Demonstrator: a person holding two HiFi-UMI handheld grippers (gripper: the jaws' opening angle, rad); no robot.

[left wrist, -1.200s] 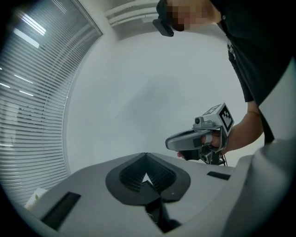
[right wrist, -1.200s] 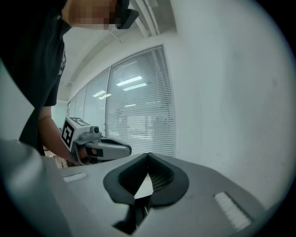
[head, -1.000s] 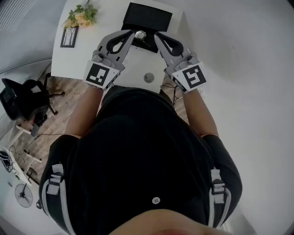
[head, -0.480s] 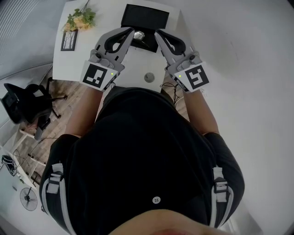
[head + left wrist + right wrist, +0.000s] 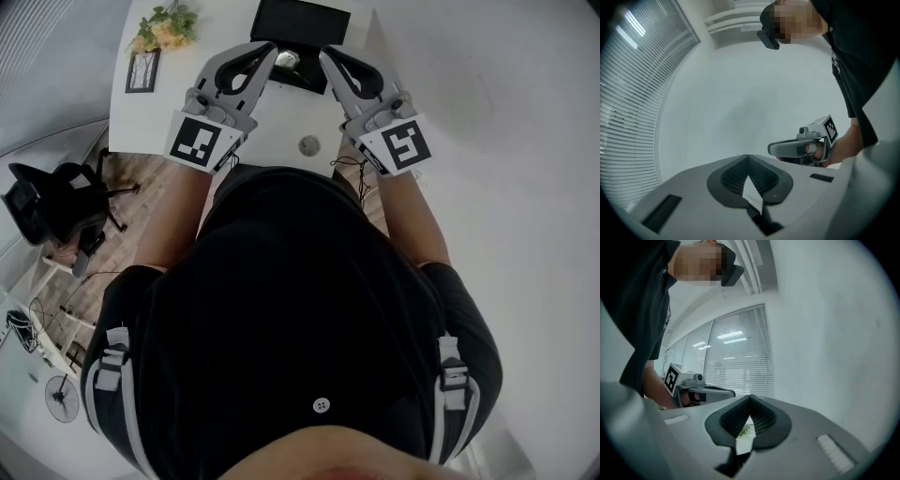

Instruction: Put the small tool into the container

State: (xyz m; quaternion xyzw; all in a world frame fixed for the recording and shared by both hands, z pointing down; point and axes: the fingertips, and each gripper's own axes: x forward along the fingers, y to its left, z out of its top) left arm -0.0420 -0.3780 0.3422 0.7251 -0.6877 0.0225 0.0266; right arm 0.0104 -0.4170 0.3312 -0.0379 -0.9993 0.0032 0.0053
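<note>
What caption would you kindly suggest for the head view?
Left gripper and right gripper, both shut, poised over the white desk.

flowers (image 5: 164, 28) on surface (image 5: 141, 122), left of left jaws | picture frame (image 5: 142, 72) just beside flowers | round grommet (image 5: 308, 145) behind, between both jaws | office chair (image 5: 52, 202) far left | blinds (image 5: 736, 352) beyond right jaws

left tool (image 5: 270, 49): jaws closed | right tool (image 5: 325, 52): jaws closed | arms held forward
</note>
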